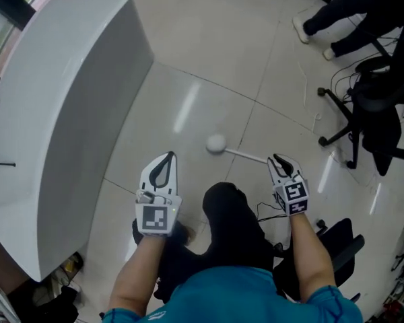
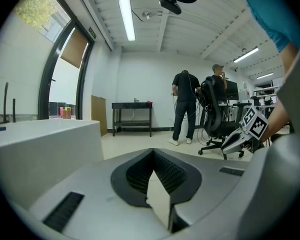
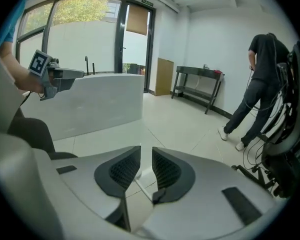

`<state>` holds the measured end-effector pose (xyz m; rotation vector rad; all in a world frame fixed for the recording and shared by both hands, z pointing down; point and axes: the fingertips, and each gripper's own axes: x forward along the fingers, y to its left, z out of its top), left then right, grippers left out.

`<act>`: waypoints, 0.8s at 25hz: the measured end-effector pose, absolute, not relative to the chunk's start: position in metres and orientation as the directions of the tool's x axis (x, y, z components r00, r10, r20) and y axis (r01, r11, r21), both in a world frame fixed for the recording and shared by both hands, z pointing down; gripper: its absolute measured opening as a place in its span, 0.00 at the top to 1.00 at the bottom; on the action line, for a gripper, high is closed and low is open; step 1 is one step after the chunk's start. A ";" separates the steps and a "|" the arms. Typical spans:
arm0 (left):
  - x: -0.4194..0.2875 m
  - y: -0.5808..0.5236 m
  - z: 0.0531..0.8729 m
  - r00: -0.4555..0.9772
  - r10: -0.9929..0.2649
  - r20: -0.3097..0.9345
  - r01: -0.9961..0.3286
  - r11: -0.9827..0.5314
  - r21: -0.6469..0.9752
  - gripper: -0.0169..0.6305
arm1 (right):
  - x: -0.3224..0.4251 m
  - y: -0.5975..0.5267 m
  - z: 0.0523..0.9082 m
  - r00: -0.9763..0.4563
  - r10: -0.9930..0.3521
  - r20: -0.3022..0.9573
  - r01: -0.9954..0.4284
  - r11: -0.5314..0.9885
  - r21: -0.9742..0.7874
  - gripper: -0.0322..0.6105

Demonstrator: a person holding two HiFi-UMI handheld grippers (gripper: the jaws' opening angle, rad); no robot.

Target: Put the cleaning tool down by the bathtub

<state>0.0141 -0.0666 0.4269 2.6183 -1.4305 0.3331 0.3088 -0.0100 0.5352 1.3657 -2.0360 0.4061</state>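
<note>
The white bathtub (image 1: 74, 113) fills the left of the head view and also shows in the left gripper view (image 2: 40, 144) and the right gripper view (image 3: 100, 104). The cleaning tool (image 1: 216, 143) has a round white head and a thin white handle (image 1: 246, 154). It hangs over the tiled floor, right of the tub. My right gripper (image 1: 276, 159) is shut on the handle's near end; the tool (image 3: 143, 176) shows through its narrow jaw gap (image 3: 146, 151). My left gripper (image 1: 170, 156) hovers left of the tool, jaws shut on nothing (image 2: 152, 151).
An office chair (image 1: 370, 106) with cables stands at the right. A person's legs and shoes (image 1: 323, 25) are at the top right. Two people (image 2: 185, 104) stand by a black table (image 2: 132, 116) at the far wall. My own dark trousers (image 1: 236, 227) are below.
</note>
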 end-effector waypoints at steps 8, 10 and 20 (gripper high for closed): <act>0.005 -0.072 0.563 0.439 -0.849 0.294 -0.892 -0.451 0.029 0.98 | 0.329 -0.013 0.751 -0.255 -0.569 0.782 -0.821 0.555 0.137 0.77; 0.007 -0.073 0.585 0.428 -0.857 0.285 -0.896 -0.444 0.011 0.98 | 0.336 -0.009 0.800 -0.252 -0.524 0.813 -0.792 0.595 0.137 0.77; 0.025 -0.083 0.648 0.416 -0.854 0.312 -0.904 -0.425 0.041 0.98 | 0.355 -0.006 0.953 -0.233 -0.358 0.904 -0.668 0.735 0.118 0.75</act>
